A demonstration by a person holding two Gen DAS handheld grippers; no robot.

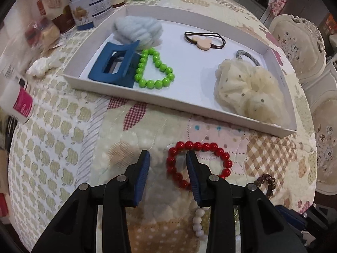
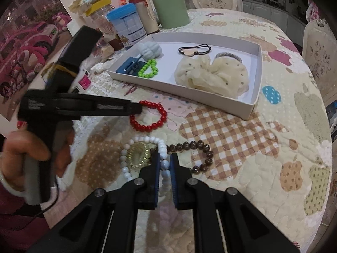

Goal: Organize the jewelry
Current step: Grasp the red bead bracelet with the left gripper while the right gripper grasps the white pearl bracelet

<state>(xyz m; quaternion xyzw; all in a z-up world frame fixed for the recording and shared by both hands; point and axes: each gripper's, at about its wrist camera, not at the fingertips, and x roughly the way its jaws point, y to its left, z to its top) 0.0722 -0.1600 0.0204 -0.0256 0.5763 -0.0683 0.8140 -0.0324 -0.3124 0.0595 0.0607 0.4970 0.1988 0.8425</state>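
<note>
A red bead bracelet [image 1: 219, 150] lies on the quilted cloth in front of the white tray [image 1: 160, 102]. My left gripper [image 1: 168, 155] is open, its jaws straddling the bracelet's left side; one finger sits inside the ring. In the right wrist view the left gripper [image 2: 138, 107] reaches the red bracelet [image 2: 162, 116]. My right gripper [image 2: 163, 158] is shut on a white bead bracelet [image 2: 163, 149]. A brown bead bracelet [image 2: 202, 149] and a clear yellow coil hair tie [image 2: 139, 155] lie beside it.
The tray [image 2: 248, 109] holds a blue claw clip [image 1: 114, 65], a green bead bracelet [image 1: 154, 69], a blue scrunchie [image 1: 138, 28], a cream scrunchie [image 1: 250, 86], a hair tie with a mouse-shaped charm [image 1: 203, 40] and a grey band [image 1: 245, 57]. Cans and a green bottle [image 2: 170, 2] stand behind.
</note>
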